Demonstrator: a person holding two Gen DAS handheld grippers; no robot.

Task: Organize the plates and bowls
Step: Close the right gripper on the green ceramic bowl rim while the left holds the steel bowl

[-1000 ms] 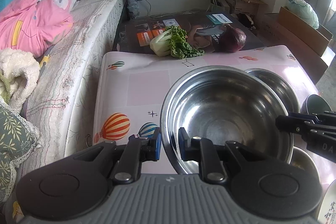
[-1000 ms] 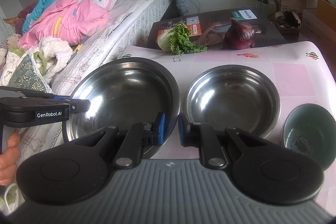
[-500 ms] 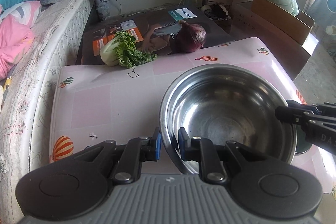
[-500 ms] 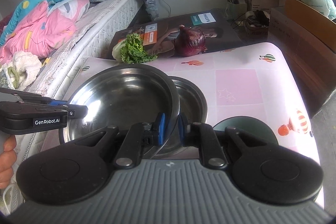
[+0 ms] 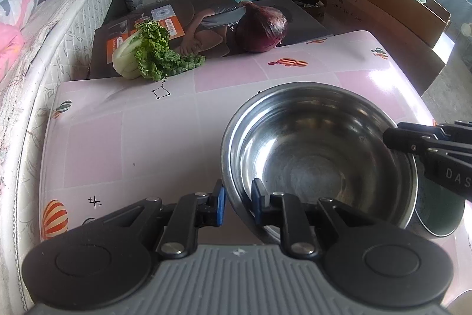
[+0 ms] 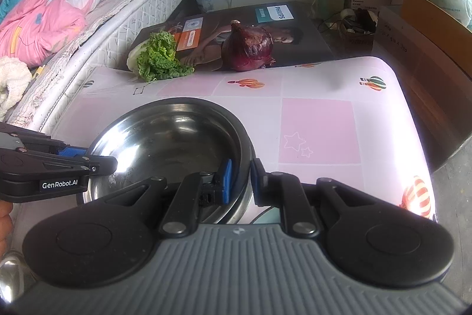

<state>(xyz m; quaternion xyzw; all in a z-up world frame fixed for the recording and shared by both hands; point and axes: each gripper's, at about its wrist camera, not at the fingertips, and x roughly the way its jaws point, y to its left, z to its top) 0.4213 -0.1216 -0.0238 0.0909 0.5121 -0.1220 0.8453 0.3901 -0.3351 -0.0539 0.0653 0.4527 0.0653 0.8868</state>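
Both your hands have carried the large steel bowl (image 5: 318, 158) across the worktop (image 5: 118, 143) and lower, so that the second steel bowl seen beside it a second ago is now hidden beneath it, and only a sliver of the green-grey bowl (image 5: 442, 214) shows at its right edge. You hold the big bowl from two sides: your left gripper (image 5: 237, 204) pinches the near-left rim, one blue-padded finger outside the wall and one inside, nearly closed on the thin metal; your right gripper (image 6: 240, 182) does the same on the opposite rim, fingers drawn almost together with the wall between them. What the next move turns on is what lies straight under the bowl you carry: it sits over the right part of the worktop, above the smaller dishes, and from these views I cannot tell whether its base already rests on them or hangs just clear (the bowl itself blocks the sight line). It looks tilted slightly toward the left gripper, so level it before you let it settle. It is round, deep, thin-walled and polished, with a rolled lip and a scuffed, empty inside. Further out lie a leafy cabbage (image 5: 147, 55) and a red onion (image 5: 261, 28) at the worktop's far edge, and the bed (image 5: 44, 43) along the left.
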